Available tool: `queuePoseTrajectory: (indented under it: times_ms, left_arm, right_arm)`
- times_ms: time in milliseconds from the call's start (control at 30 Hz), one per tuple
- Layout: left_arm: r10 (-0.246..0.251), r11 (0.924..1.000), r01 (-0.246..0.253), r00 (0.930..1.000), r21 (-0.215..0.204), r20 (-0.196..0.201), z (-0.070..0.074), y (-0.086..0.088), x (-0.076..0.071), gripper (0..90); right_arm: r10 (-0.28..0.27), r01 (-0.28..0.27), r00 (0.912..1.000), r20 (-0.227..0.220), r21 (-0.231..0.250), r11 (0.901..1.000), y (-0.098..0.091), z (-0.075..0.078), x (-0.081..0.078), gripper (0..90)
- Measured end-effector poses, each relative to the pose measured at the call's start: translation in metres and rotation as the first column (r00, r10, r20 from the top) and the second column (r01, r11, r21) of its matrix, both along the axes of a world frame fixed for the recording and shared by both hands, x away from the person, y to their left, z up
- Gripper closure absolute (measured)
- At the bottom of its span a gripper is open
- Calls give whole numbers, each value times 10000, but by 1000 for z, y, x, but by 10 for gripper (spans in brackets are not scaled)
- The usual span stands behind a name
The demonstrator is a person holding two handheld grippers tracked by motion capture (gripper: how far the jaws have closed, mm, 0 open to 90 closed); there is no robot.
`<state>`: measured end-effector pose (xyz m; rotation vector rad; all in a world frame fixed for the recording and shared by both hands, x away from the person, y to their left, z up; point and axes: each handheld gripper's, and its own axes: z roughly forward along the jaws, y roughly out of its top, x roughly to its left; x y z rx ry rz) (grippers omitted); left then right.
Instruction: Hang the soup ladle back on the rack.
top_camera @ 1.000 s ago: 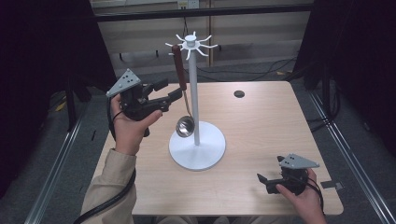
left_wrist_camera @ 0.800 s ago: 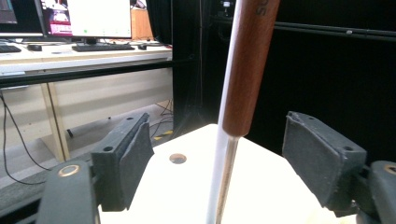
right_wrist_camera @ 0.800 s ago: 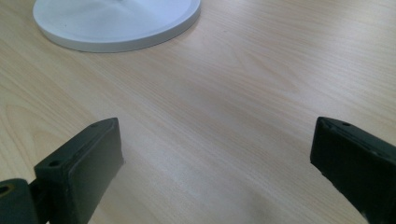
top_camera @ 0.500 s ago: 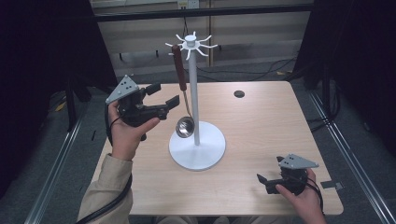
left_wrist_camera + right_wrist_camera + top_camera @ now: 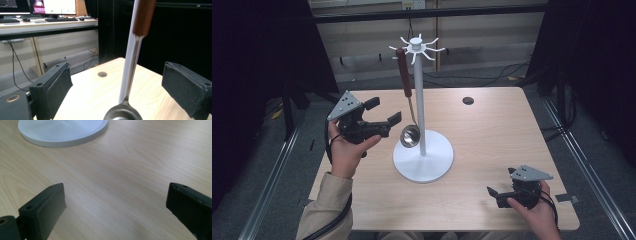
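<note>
A white hook stand [image 5: 418,100] rises from a round base [image 5: 423,160] at the table's middle. A ladle [image 5: 402,72] with a brown handle hangs from one of its top hooks, its steel bowl [image 5: 410,136] just above the base. My left gripper [image 5: 383,111] is held in the air left of the ladle, open and apart from it. In the left gripper view the ladle [image 5: 130,75] hangs ahead between the spread jaws of the left gripper [image 5: 116,82]. My right gripper [image 5: 494,195] rests open at the front right of the table. The right gripper [image 5: 116,195] holds nothing and faces the base [image 5: 62,132].
A small dark round hole [image 5: 468,100] sits in the wooden table top [image 5: 502,140] at the back right. Desks with monitors [image 5: 60,6] stand behind the table. Metal rails run along the floor on both sides.
My left gripper has drawn back to the left and a little lower, away from the ladle's shaft. The ladle stays hanging on the hook. The right gripper has not moved.
</note>
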<state>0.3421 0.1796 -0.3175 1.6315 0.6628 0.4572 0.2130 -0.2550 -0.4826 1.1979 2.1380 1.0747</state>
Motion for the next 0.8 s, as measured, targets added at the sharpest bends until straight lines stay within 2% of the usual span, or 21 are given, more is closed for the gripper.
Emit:
queuePoseTrajectory:
  times_ms: [267, 300, 533, 567, 733, 800]
  left_arm:
    - [63, 9998, -60, 9999, 210, -128, -12, 2, -1, 80]
    - [-10, 9999, 11, 9999, 117, -108, -14, 3, -1, 80]
    - [68, 9996, -62, 9998, 271, -192, -24, 7, -2, 78]
    - [-20, 9999, 23, 9998, 136, -204, -26, 8, -2, 78]
    - [32, 9994, -18, 9992, 341, -405, -37, 12, -3, 78]
    - [100, 9995, -83, 9983, 295, -573, -42, 14, -3, 78]
  right_arm:
    - [-37, 37, 10000, 16, 13, 10000, 0, 0, 0, 20]
    - [-30, 30, 10000, 1, 12, 10000, 0, 0, 0, 20]
    - [19, -19, 10000, 17, 6, 10000, 0, 0, 0, 20]
    - [-10, 10, 10000, -9, 16, 10000, 0, 0, 0, 20]
    - [39, -40, 10000, 21, 16, 10000, 0, 0, 0, 20]
    - [32, -32, 10000, 15, 34, 10000, 0, 0, 0, 20]
